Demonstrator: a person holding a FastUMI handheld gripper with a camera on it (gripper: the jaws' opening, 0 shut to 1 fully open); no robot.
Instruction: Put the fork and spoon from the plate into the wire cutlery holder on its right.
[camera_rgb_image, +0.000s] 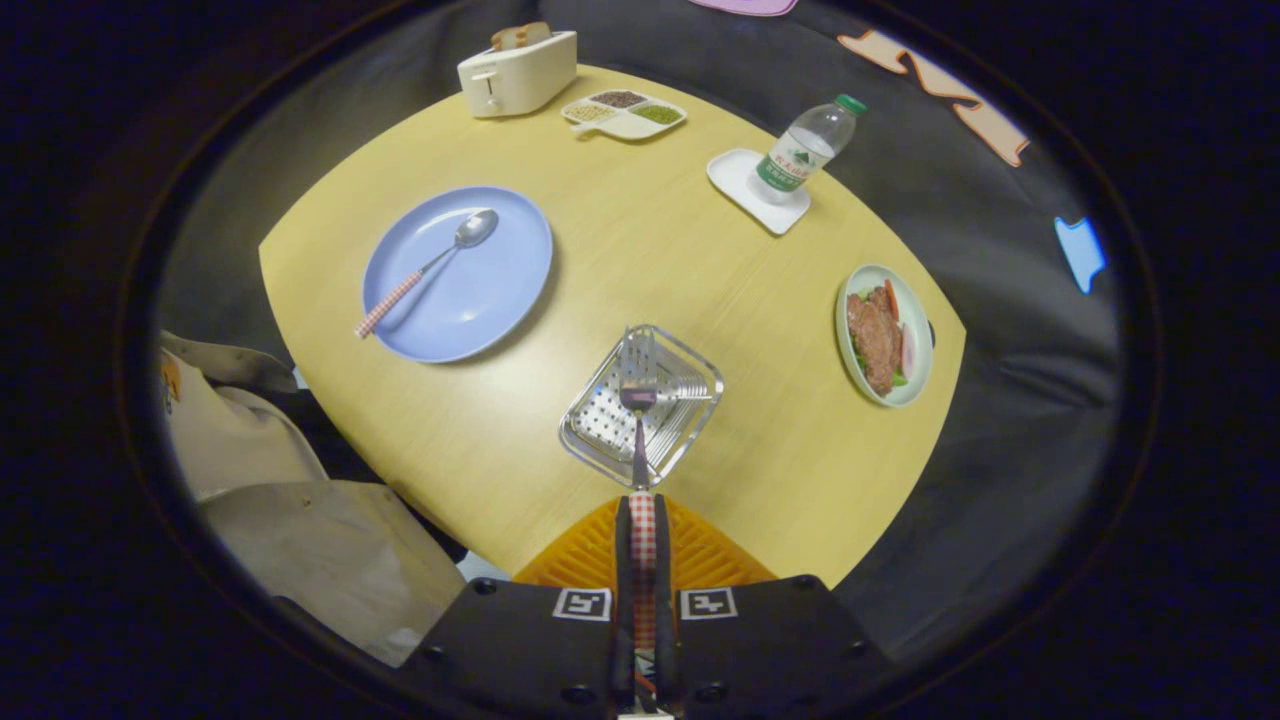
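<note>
While the fork (640, 430) is pinched by its checked handle between the pressed-together fingers of the gripper (641, 520), its tines are seen directly ahead, over the wire cutlery holder (690, 385). The fork's long axis is run straight along the fingers, head into the holder (contact with the holder's floor cannot be told). The spoon (430, 268) is left on the blue plate (500, 300), beyond and left of the fingers, handle angled back toward the tool.
</note>
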